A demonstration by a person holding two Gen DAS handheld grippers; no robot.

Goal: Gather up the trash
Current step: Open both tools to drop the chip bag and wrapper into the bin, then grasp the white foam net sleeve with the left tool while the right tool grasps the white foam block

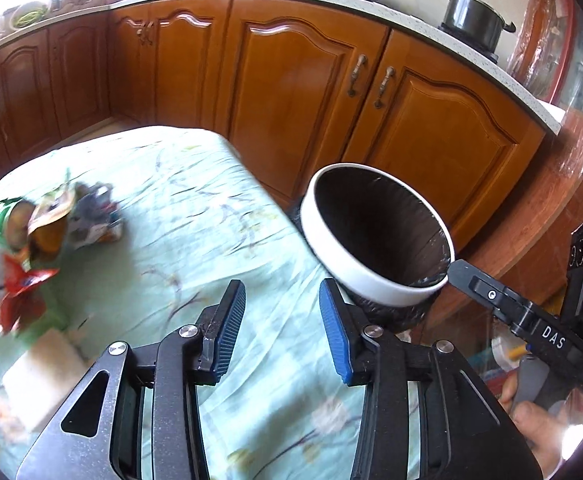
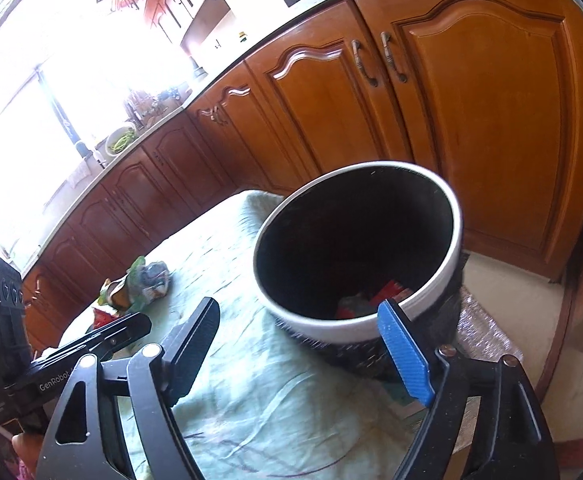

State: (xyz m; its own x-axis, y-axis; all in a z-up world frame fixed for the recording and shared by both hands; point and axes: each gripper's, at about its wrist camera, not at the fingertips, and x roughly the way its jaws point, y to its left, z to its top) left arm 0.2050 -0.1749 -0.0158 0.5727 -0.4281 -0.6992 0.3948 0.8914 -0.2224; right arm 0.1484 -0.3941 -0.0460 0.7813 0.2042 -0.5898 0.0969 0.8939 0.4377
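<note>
Kitchen setting: amber wooden base cabinets (image 1: 303,92) behind a table under a pale green floral cloth (image 1: 195,216).

Task items: heap of crumpled coloured snack wrappers (image 1: 31,240) lying on cloth at far left; more red and grey scraps already inside white-rimmed round bin with black liner (image 2: 359,248), standing at table's right edge. White foam-like block (image 1: 43,376) near left gripper; purpose unclear.

Step judged in hand: return for next wrapper. Recommended: swing left toward heap, approach low, pinch one wrapper at a firm fold, lift clear of cloth, release well over bin mouth.

Left gripper (image 1: 283,328): angled down over bare cloth, jaws part-open, nothing between blue pads (image 1: 231,320). Right gripper (image 2: 303,344): angled down toward bin rim, jaws spread wide, empty. Bare hand on right handle just visible.
</note>
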